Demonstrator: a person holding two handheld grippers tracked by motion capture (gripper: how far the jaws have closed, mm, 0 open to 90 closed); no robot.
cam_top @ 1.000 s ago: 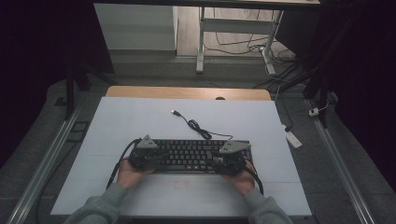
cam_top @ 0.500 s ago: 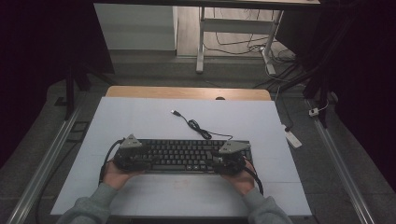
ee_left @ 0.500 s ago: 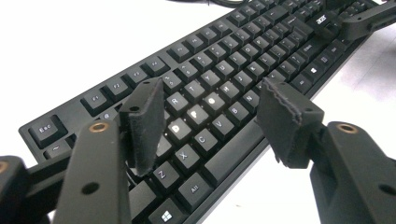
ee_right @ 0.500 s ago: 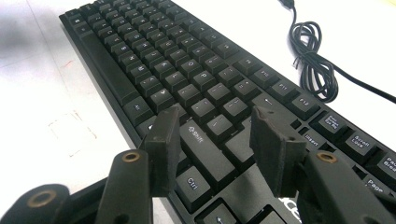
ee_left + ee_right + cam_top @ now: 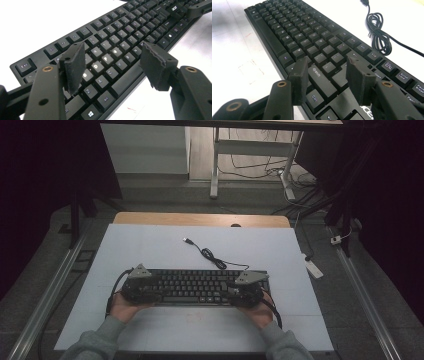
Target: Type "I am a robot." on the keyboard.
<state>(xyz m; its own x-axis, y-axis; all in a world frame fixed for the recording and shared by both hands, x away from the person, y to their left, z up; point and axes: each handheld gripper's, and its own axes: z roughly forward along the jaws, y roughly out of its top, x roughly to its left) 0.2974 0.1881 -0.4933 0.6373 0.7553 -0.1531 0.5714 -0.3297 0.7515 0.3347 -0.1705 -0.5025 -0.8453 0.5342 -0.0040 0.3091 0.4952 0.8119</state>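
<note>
A: Where was the keyboard [image 5: 192,286]?

B: At 6 o'clock on the white table [image 5: 150,245]. Our left gripper [image 5: 113,66] had just been opening, nothing pinched; our right gripper [image 5: 328,80] hovered spread over Shift.

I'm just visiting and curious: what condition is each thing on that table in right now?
Keyboard: flat on the table, unplugged.
Cable: loosely coiled behind the keyboard, plug lying free.
Left tool: jaws have just been opening, now apart above the left-hand keys, gripping nothing.
Right tool: jaws apart over the right Shift and Ctrl keys, gripping nothing.
</note>
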